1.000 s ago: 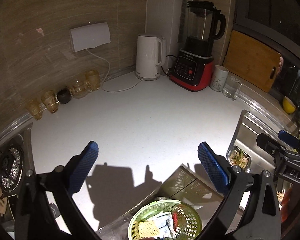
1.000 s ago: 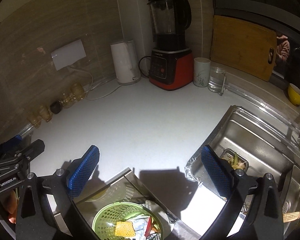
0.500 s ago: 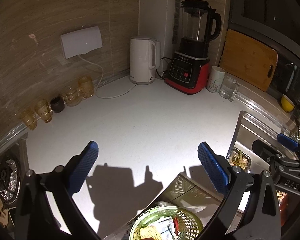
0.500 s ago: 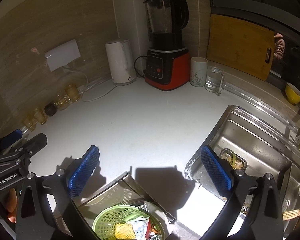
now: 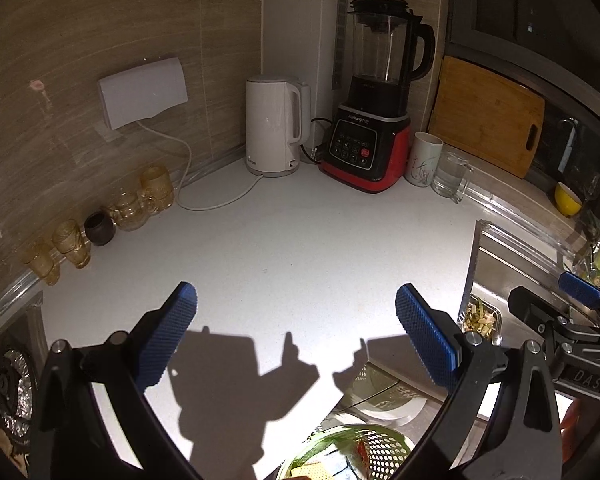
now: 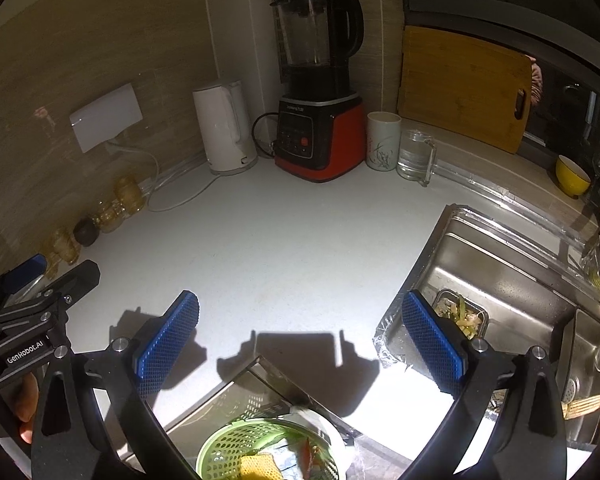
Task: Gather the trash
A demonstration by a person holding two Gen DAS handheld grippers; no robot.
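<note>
Above the white worktop (image 5: 300,240), the left gripper (image 5: 296,328) hangs with its blue-padded jaws spread wide and empty. Below its near edge sits a green perforated plastic basket (image 5: 380,452) holding scraps of trash (image 5: 312,470); a white electric kettle (image 5: 274,128) and red-based blender (image 5: 370,140) stand at the far corner.

Over the same near edge, the right gripper (image 6: 300,334) is likewise released, the basket (image 6: 224,448) beneath it, a steel sink (image 6: 500,264) beside it.
</note>
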